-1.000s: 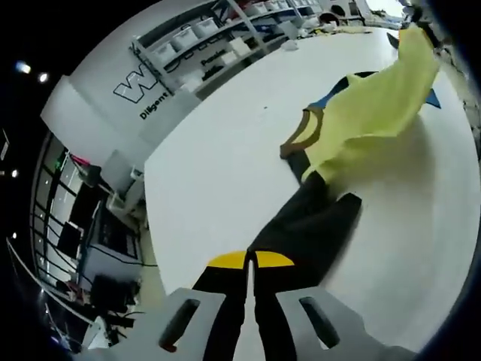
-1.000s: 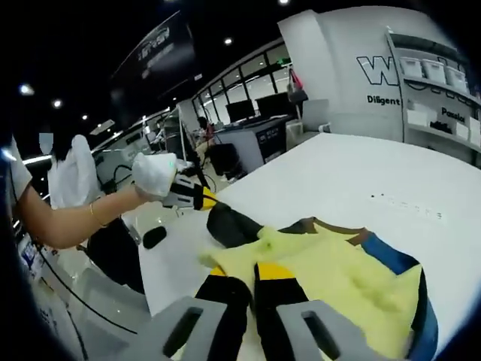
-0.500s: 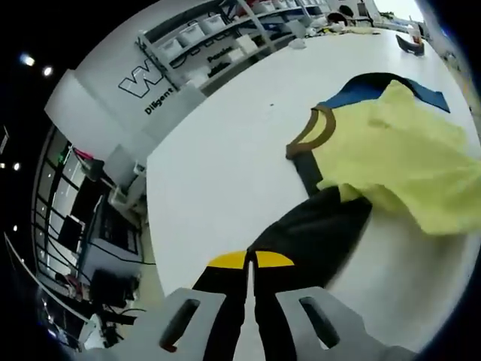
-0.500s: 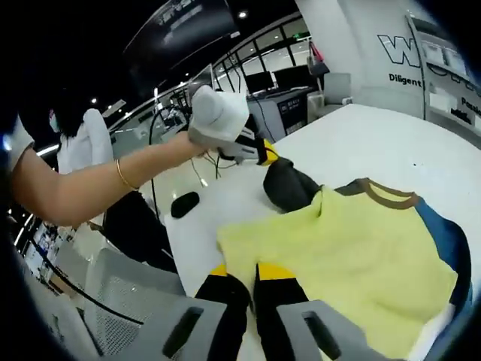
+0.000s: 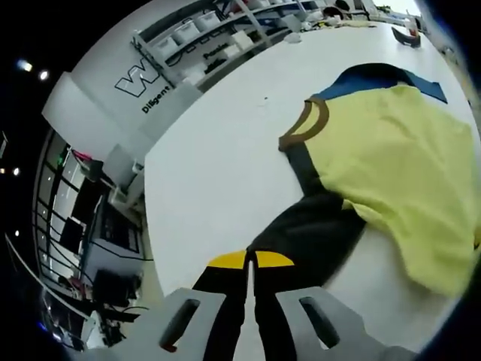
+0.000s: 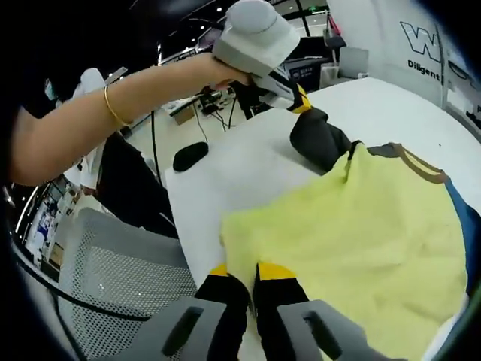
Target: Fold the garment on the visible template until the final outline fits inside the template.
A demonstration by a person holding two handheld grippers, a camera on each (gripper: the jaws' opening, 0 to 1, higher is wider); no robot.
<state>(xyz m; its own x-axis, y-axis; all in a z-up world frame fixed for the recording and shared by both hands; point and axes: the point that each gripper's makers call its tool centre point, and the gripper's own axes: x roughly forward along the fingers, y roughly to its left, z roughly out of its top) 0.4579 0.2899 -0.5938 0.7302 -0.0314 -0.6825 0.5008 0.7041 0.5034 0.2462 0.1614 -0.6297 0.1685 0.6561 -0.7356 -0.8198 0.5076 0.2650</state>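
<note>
A yellow garment [image 5: 391,165] with a brown collar [image 5: 304,124] lies spread on the white table [image 5: 218,173]. Its black sleeve [image 5: 316,233] runs into my left gripper [image 5: 250,263], which is shut on it. Blue and black cloth [image 5: 376,77] shows past the yellow body; I cannot tell whether it is garment or template. In the right gripper view my right gripper [image 6: 252,274] is shut on the near edge of the yellow cloth [image 6: 361,233]. The left gripper [image 6: 301,96], held by a gloved hand [image 6: 255,30], pinches the black sleeve [image 6: 319,139] there.
A small black object [image 6: 189,156] lies on the table near its edge. A grey mesh chair [image 6: 113,293] stands just off the table. The person's bare forearm [image 6: 113,113] reaches across. Shelves with white bins [image 5: 218,41] line the far wall.
The yellow cloth, held up a second ago, has come down and now lies flatter and wider over the table. The left gripper still holds the black sleeve, now nearer the right gripper.
</note>
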